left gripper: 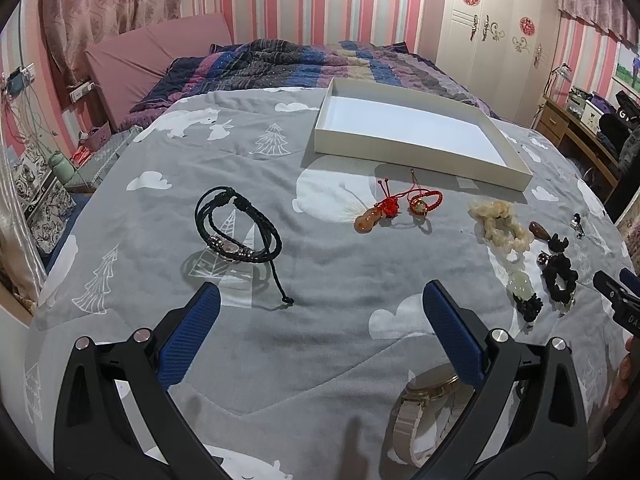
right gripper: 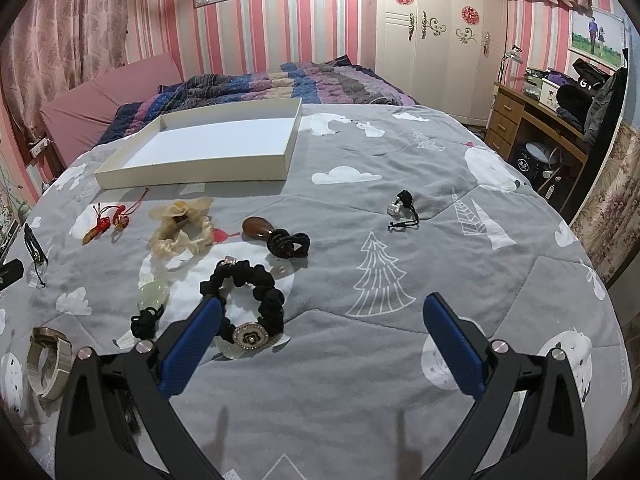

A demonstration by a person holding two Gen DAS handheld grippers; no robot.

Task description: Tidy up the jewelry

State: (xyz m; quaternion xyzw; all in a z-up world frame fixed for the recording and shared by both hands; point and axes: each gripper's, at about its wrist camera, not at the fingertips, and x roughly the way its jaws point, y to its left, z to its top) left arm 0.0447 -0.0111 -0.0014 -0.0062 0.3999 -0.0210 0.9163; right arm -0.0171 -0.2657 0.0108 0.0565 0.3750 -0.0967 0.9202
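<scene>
Hovering wide open and empty over the grey bedspread [left gripper: 320, 248], the left gripper [left gripper: 320, 312] and right gripper [right gripper: 322, 320] hold nothing. Jewelry lies scattered: black cord bracelet [left gripper: 236, 228] left, black scrunchie [right gripper: 248, 292] near, white tray [right gripper: 212, 148] far.
</scene>
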